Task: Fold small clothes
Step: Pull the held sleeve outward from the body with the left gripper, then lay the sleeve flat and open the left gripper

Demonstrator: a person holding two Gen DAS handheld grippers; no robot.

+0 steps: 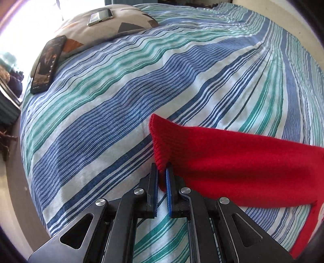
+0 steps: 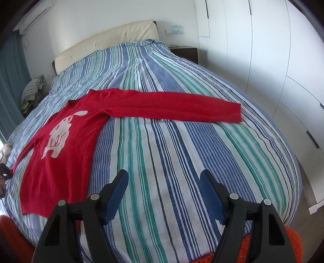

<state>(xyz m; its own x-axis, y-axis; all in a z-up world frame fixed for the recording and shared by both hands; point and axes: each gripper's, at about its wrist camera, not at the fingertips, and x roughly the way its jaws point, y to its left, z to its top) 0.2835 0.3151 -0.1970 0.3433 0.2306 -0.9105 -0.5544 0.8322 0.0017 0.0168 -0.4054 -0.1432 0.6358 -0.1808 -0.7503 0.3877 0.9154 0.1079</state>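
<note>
Left gripper (image 1: pixel 161 172), red sweater (image 1: pixel 232 161), striped bedspread (image 1: pixel 101 121), white wardrobe (image 2: pixel 263 60).

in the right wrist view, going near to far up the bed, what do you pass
right gripper, jaws open over the striped bedspread → red sweater lying flat → its outstretched sleeve → cream headboard

One red sweater (image 2: pixel 60 141), two phones (image 1: pixel 45 64) (image 1: pixel 100 17), one pillow (image 1: pixel 113 28), one striped bedspread (image 2: pixel 182 161).
</note>
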